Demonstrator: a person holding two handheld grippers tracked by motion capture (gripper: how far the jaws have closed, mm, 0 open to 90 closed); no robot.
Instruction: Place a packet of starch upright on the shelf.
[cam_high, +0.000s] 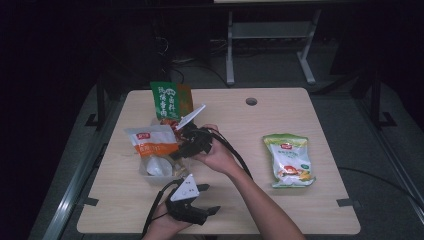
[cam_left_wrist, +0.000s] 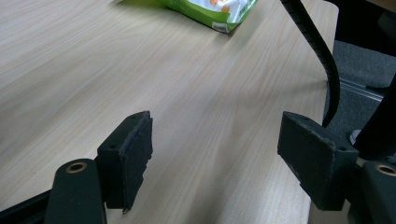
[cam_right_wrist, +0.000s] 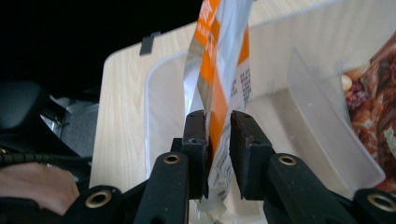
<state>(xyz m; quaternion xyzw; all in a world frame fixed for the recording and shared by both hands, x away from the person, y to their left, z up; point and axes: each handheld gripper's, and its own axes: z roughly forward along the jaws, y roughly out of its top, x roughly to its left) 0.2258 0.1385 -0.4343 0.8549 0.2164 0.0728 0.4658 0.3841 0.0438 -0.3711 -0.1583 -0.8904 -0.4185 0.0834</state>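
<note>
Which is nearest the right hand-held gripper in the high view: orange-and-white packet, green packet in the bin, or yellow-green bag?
From the right hand-held gripper:
1. Orange-and-white packet, clamped in its jaws, just to its left.
2. Green packet, standing behind it, towards the table's far edge.
3. Yellow-green bag, lying flat, far right.

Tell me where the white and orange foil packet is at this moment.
The white and orange foil packet is left of the table's middle in the high view, standing in the clear plastic box, held between the right gripper jaws, before the green packet.

Our high view looks down over the table, our gripper views sit close above it, left view sharing the green packet.
</note>
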